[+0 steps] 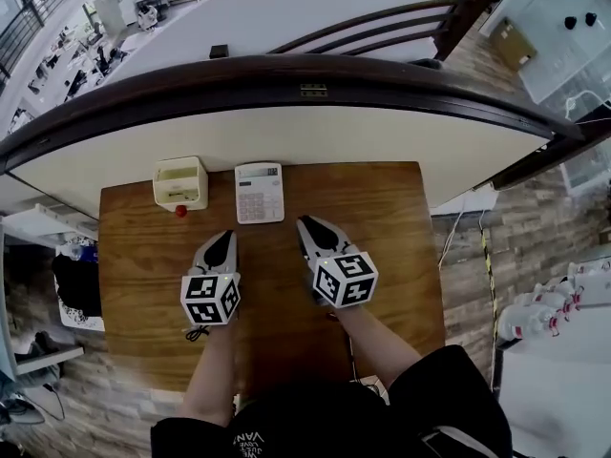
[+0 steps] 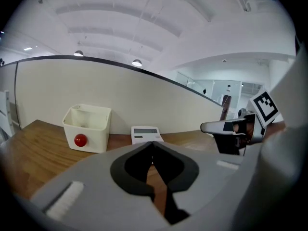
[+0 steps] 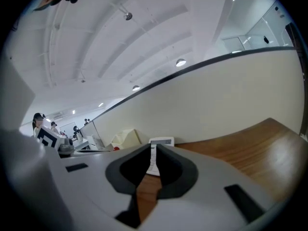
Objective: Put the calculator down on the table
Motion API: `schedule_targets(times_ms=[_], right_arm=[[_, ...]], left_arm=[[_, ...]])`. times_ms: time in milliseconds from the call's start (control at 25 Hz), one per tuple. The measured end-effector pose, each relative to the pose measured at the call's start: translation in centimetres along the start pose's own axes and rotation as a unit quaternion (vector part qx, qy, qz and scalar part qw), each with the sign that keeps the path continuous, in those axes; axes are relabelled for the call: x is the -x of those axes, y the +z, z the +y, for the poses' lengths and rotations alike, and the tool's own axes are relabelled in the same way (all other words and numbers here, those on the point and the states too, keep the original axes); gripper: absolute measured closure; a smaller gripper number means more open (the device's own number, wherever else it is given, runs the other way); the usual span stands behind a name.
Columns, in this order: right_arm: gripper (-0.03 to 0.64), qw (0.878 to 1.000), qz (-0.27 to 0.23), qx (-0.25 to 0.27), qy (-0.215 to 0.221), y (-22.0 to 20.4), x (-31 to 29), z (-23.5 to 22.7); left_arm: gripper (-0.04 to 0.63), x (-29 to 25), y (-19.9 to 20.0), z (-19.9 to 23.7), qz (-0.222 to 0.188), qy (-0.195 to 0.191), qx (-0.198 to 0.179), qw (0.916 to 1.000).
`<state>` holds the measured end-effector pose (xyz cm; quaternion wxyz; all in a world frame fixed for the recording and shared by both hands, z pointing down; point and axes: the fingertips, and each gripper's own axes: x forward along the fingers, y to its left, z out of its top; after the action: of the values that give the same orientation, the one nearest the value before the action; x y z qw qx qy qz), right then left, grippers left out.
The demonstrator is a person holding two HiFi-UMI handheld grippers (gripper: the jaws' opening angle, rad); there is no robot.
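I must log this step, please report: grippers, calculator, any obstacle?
Left gripper shut, empty; right gripper shut, empty. Calculator flat on table, apart from both. White box beside it, nothing blocking.

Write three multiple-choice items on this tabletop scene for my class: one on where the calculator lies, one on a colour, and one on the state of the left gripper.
1. Where is the calculator?
A. Flat on the table, beside the white box
B. Inside a drawer
C. On the floor

2. What colour is the round thing at the white box's front?
A. Blue
B. Red
C. Green

3. How do the left gripper jaws stand?
A. Wide apart
B. Closed on the calculator
C. Together, with nothing between them

Answers:
1 A: the head view shows it lying flat at the table's far edge, next to the box.
2 B: it shows bright red in both the head view and the left gripper view.
3 C: the left gripper view shows the tips meeting, with the calculator well beyond them.
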<state>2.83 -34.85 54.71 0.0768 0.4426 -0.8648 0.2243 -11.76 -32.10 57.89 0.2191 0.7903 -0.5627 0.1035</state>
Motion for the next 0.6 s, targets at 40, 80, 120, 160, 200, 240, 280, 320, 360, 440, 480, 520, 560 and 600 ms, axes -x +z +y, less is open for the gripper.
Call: schedule_targets(times_ms=[40,80,120,160,200,240,280,320,360,440,480,520,560,600], right_arm=[[0.574,1.0,0.0,0.002,0.004,-0.1,0.6,0.3],[0.577,1.0,0.001,0.004,0.007,-0.2,1.2,0.5],[0.58,1.0,0.003,0.006,0.011,-0.3,1.8,0.8],[0.582,1.0,0.004,0.007,0.015,-0.4,2.3,1.1],[0.583,1.0,0.006,0.009,0.019,-0.4,2.8,1.4],[0.584,1.0,0.007,0.011,0.022,-0.5,3.3,1.8],[0.586,1.0,0.008,0.013,0.025,-0.6,3.7,2.1],[0.589,0.999,0.008,0.015,0.027,-0.7,4.1,2.4],[0.591,0.999,0.009,0.017,0.028,-0.8,4.5,2.7],[0.594,0.999,0.011,0.022,0.028,-1.1,5.3,3.3],[0.595,0.999,0.013,0.025,0.026,-1.3,5.7,3.6],[0.595,0.999,0.014,0.028,0.024,-1.5,6.2,4.0],[0.597,0.999,0.015,0.031,0.021,-1.6,6.7,4.3],[0.597,0.999,0.015,0.034,0.016,-1.8,7.2,4.6]], left_arm=[[0.583,0.6,0.0,-0.5,-0.002,-0.003,0.004,1.0],[0.583,1.2,-0.1,-1.0,-0.003,-0.007,0.008,0.9999],[0.583,1.9,-0.1,-1.6,-0.004,-0.012,0.011,0.9999],[0.583,2.5,-0.1,-2.0,-0.005,-0.016,0.013,0.9998],[0.583,3.2,-0.1,-2.5,-0.006,-0.02,0.013,0.9997],[0.584,3.8,-0.1,-2.9,-0.009,-0.024,0.013,0.9996],[0.584,4.5,0.0,-3.3,-0.013,-0.029,0.011,0.9994],[0.584,5.1,0.1,-3.7,-0.016,-0.033,0.009,0.9993],[0.584,5.6,0.2,-3.9,-0.018,-0.036,0.005,0.9992],[0.584,6.6,0.3,-4.3,-0.021,-0.044,-0.002,0.9988],[0.584,7.1,0.4,-4.5,-0.024,-0.051,-0.002,0.9984],[0.584,7.5,0.4,-4.7,-0.026,-0.06,0.001,0.9979],[0.584,7.9,0.4,-4.9,-0.028,-0.069,0.005,0.9972],[0.584,8.4,0.2,-5.0,-0.028,-0.076,0.008,0.9967]])
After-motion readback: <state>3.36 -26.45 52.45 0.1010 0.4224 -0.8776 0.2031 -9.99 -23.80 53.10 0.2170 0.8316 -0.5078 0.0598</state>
